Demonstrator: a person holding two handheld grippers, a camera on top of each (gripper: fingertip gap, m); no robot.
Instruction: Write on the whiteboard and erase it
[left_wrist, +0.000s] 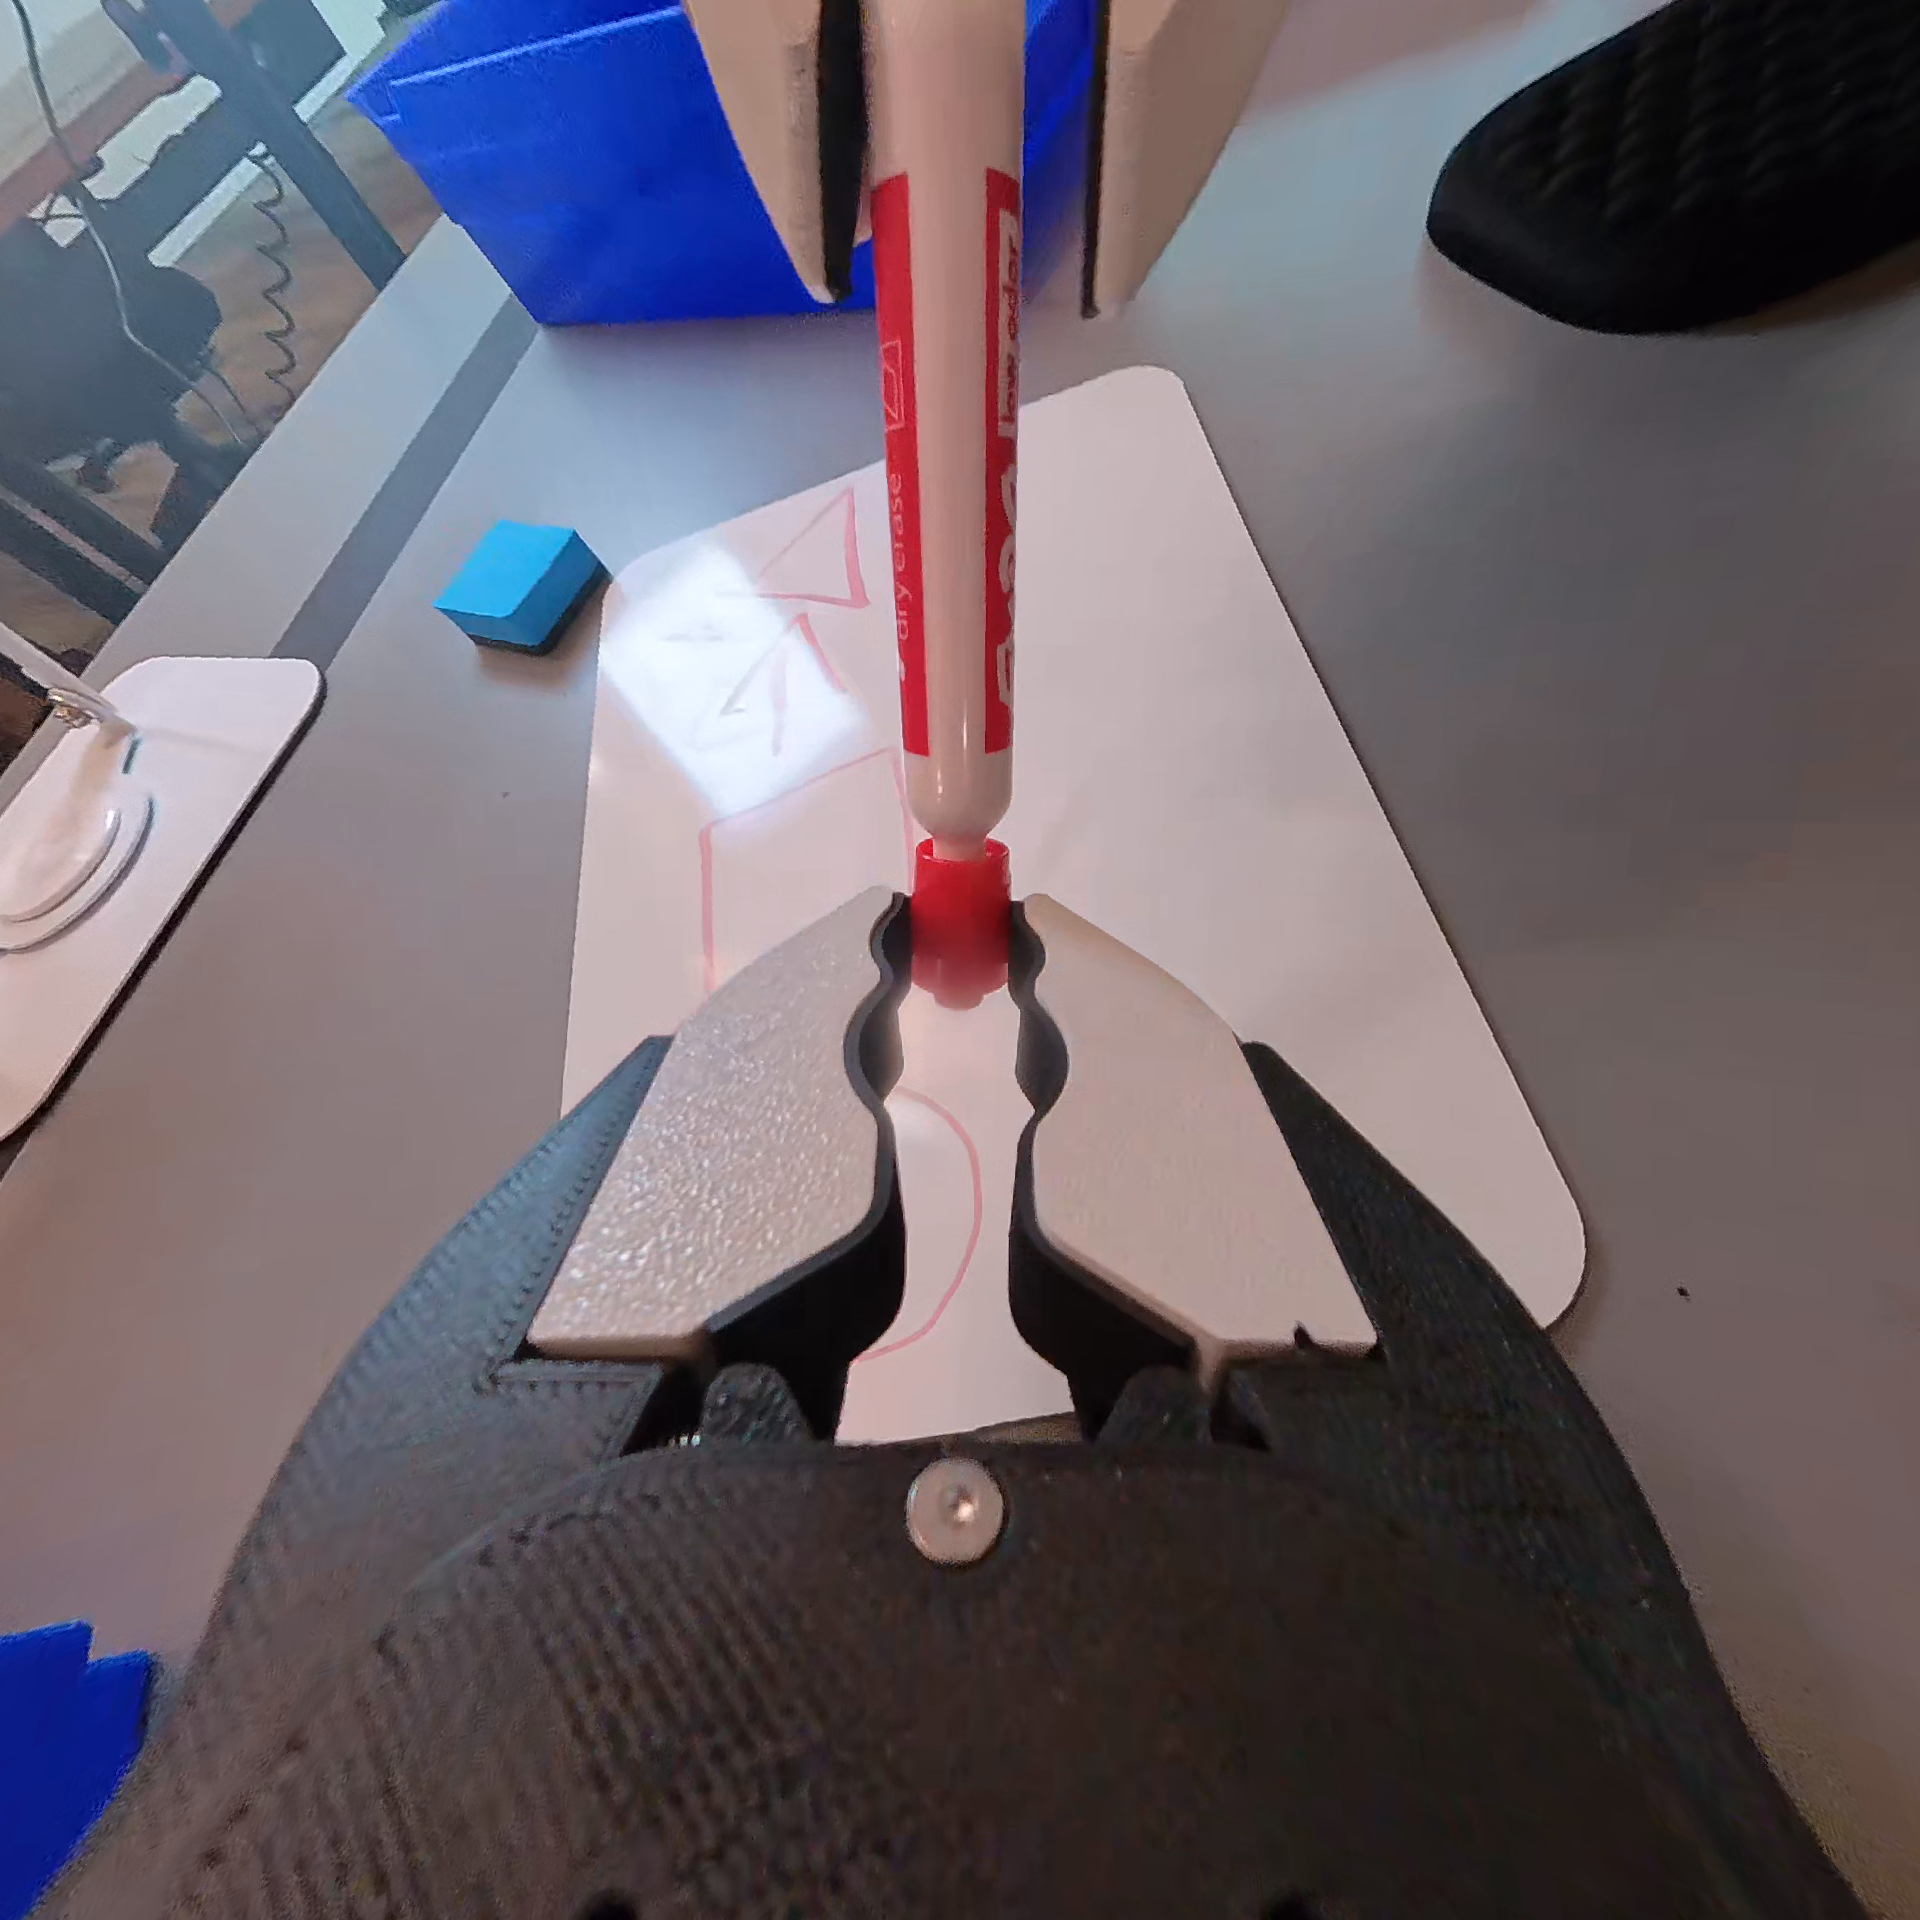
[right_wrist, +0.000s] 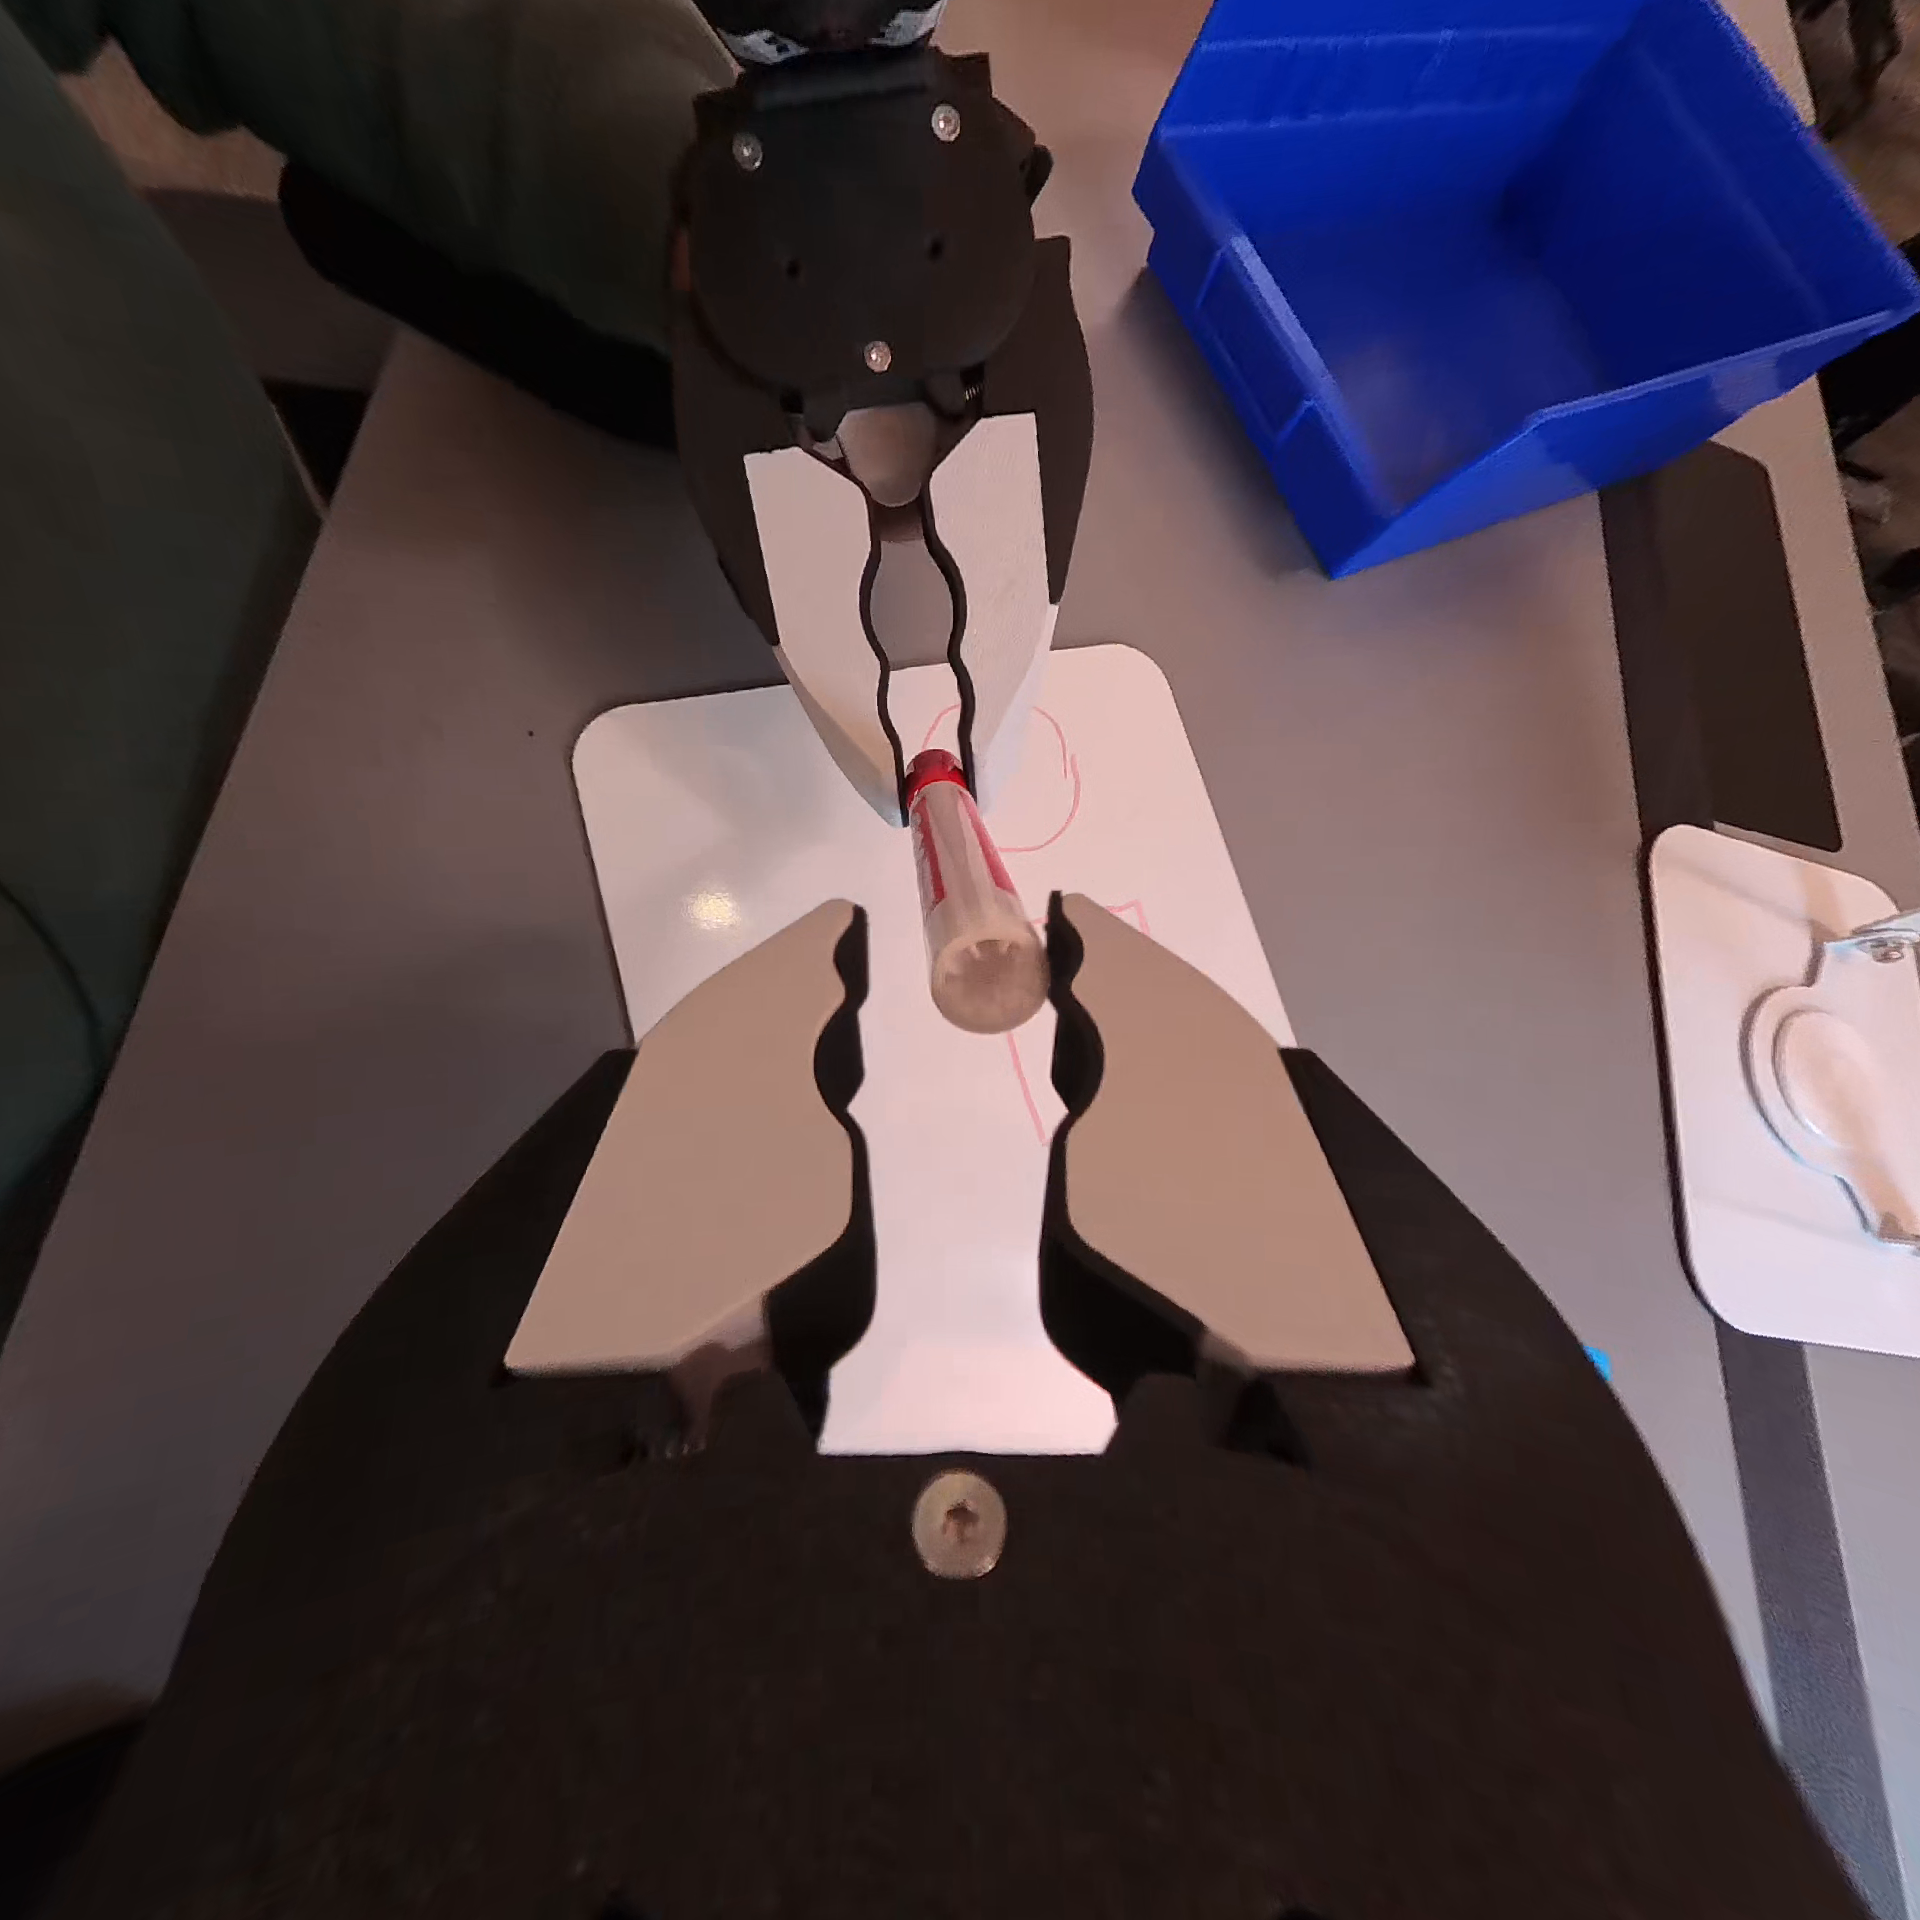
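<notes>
A white whiteboard (left_wrist: 1195, 831) lies flat on the grey table and bears red drawn triangles, a square and a circle. My left gripper (left_wrist: 961, 920) is shut on the red cap (left_wrist: 961, 904) of a red-and-white marker (left_wrist: 940, 520) held above the board. The marker's body runs between the fingers of my right gripper (right_wrist: 956, 914), which is open; the butt end (right_wrist: 987, 982) sits close to its right finger. The left gripper (right_wrist: 935, 805) faces me in the right wrist view, over the whiteboard (right_wrist: 727, 810). A blue eraser (left_wrist: 520, 587) lies left of the board.
A blue plastic bin (left_wrist: 623, 187) stands beyond the board, and shows at the upper right in the right wrist view (right_wrist: 1507, 260). A white pad with a clear object (left_wrist: 125, 831) lies beside the board. A person's dark sleeve (right_wrist: 468, 156) is behind the left gripper. My right fingertips sit around 9 cm from my left ones. The blue eraser (left_wrist: 520, 587) is about 25 cm from both grippers' fingertips.
</notes>
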